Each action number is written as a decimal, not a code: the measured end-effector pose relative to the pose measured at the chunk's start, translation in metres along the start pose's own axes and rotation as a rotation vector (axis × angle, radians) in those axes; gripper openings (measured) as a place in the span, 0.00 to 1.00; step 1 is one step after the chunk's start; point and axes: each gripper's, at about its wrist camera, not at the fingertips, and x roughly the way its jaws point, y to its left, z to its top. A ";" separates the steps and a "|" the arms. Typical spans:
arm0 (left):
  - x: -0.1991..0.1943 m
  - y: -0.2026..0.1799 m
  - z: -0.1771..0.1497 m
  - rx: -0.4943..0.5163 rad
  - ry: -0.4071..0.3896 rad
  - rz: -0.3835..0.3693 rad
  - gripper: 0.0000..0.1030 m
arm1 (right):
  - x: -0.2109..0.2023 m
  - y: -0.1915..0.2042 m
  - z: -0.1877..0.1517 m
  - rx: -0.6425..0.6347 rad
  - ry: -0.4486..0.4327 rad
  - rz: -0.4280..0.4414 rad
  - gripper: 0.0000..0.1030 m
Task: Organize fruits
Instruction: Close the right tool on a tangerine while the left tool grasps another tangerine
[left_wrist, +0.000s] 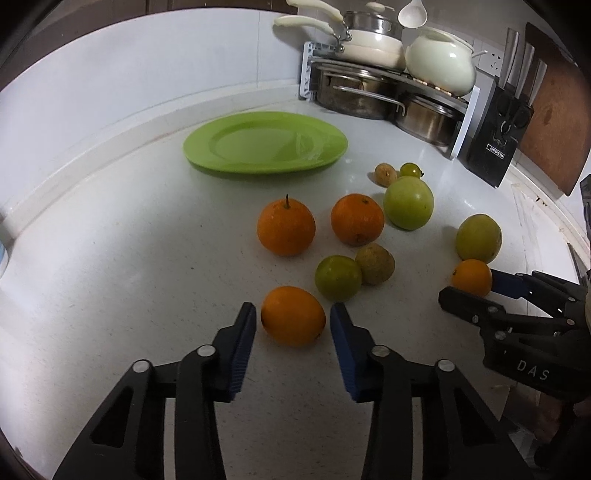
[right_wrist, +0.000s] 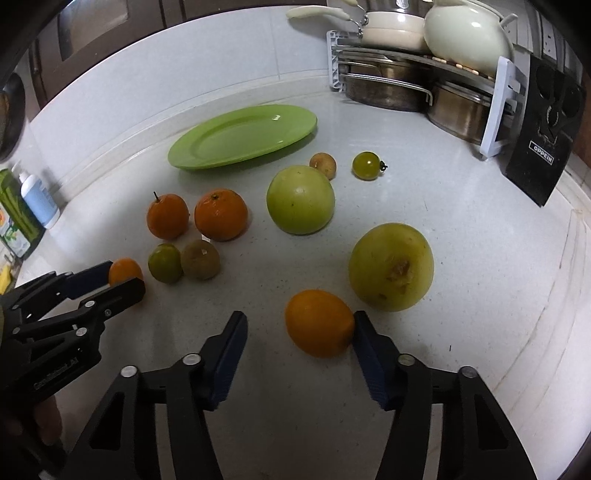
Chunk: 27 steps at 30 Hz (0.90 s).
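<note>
A small orange (left_wrist: 293, 315) rests on the white counter between my left gripper's (left_wrist: 293, 306) blue pads. The jaws are open, with only thin slivers of counter showing on each side of the fruit. My right gripper (right_wrist: 301, 315) is open around another small orange (right_wrist: 319, 323); the right pad touches it and the left pad stands well clear. An empty green plate (left_wrist: 266, 142) lies at the back. Loose between plate and grippers are two larger oranges (left_wrist: 286, 225), two big green fruits (right_wrist: 301, 199), a lime-green fruit (left_wrist: 338, 277), brownish small fruits (left_wrist: 375, 263) and a green cherry tomato (right_wrist: 366, 165).
A rack of steel pots and cream cookware (left_wrist: 384, 85) fills the back right corner. Beside it stand a black knife block (left_wrist: 493, 147) and a wooden board (left_wrist: 554, 122). Bottles (right_wrist: 38, 201) stand at the counter's left end. The counter edge curves along the right.
</note>
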 end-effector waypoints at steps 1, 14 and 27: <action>0.000 0.000 -0.001 -0.001 -0.001 0.000 0.35 | 0.000 -0.001 0.001 -0.003 -0.003 -0.003 0.50; -0.010 -0.003 0.000 -0.006 -0.031 0.006 0.35 | -0.012 0.006 0.003 -0.055 -0.040 0.027 0.37; -0.048 -0.006 0.012 -0.018 -0.116 0.032 0.35 | -0.038 0.017 0.021 -0.111 -0.096 0.108 0.37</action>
